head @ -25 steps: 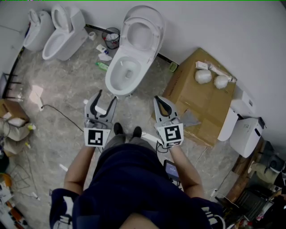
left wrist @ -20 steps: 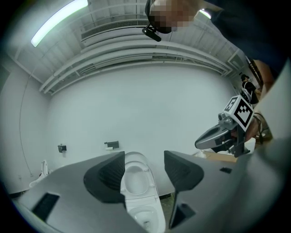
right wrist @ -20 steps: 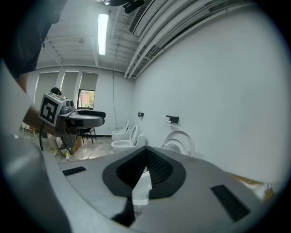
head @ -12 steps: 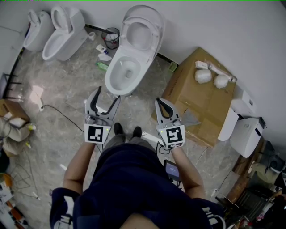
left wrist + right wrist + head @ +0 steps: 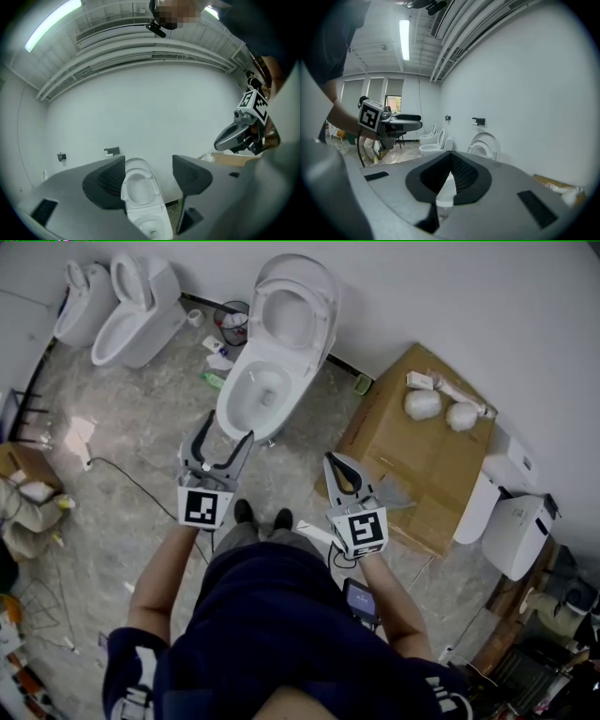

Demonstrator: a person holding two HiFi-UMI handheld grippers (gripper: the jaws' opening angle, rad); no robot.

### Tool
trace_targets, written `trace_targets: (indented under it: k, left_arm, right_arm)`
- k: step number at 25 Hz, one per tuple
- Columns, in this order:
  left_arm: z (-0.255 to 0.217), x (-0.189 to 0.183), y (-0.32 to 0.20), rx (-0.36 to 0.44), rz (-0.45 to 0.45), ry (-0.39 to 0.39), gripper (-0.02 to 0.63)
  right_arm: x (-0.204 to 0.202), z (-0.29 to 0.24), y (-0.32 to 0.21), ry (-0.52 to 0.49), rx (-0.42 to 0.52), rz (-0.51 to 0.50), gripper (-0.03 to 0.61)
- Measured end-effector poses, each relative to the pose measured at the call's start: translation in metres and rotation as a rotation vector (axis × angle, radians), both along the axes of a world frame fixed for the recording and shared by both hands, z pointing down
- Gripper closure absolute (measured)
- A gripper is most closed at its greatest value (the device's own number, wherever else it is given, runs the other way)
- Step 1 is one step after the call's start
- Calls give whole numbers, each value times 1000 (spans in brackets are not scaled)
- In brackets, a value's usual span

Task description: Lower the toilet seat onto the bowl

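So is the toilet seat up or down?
Up. The toilet seat leans back toward the wall, leaving the bowl uncovered.

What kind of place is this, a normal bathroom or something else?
Probably not a home bathroom: more likely a test or storage room. Three toilets stand along one wall without partitions, a large cardboard box lies beside the nearest one, and a cable runs over the floor.
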State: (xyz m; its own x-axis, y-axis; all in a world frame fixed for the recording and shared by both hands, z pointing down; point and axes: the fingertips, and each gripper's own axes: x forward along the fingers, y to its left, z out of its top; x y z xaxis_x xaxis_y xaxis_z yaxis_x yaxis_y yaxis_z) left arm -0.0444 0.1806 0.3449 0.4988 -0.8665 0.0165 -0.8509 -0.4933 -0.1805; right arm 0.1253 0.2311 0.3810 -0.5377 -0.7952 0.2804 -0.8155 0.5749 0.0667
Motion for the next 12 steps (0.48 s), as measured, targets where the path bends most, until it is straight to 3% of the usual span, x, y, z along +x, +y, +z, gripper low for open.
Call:
trace_targets:
  k: [12]
  left_arm:
    - [17, 26, -54, -90, 55, 58, 301]
  right_arm:
    - [20, 16, -8, 8, -42, 13, 558]
